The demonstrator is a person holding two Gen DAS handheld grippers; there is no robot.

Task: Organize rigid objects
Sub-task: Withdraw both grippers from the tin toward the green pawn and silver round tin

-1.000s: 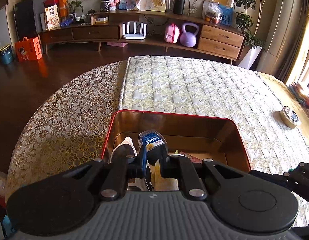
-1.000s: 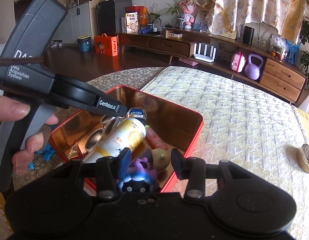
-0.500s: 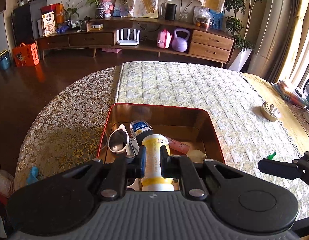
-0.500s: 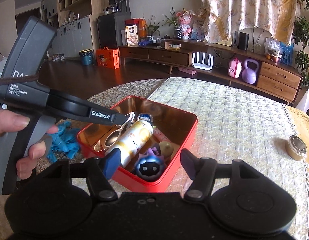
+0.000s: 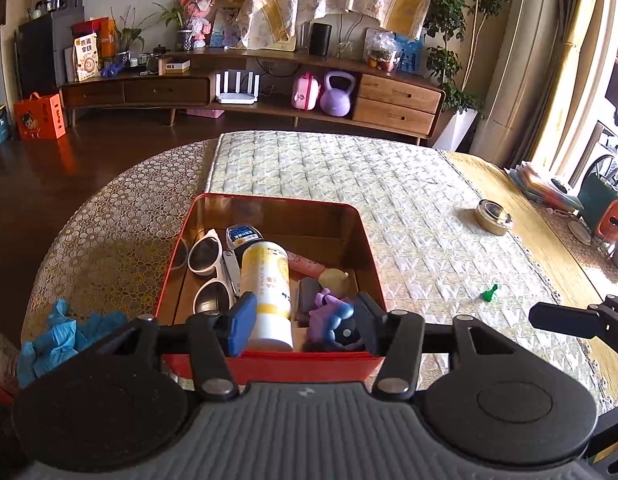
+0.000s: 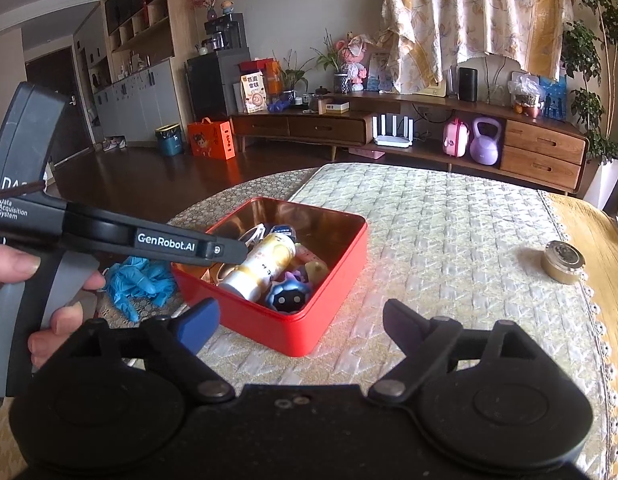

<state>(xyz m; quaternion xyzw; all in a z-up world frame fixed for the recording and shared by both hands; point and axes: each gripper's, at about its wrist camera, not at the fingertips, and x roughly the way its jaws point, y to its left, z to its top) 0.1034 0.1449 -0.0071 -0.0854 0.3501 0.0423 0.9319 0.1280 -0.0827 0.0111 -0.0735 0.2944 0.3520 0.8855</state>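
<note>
My left claw (image 5: 301, 322) and right claw (image 6: 297, 320) both hung released above the tabletop (image 5: 409, 208). The yellow bottle (image 5: 267, 288) lay inside the red tin (image 5: 269, 364); it looked light, stiff and slippery, best pinched mid-body.

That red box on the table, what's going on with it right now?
A person holds a gripper in each hand above a red tin on the table. Both the left gripper and the right gripper are open and hold nothing. In the tin lie a yellow bottle, white sunglasses and a purple toy. A small brass dish and a green piece sit outside it.
</note>
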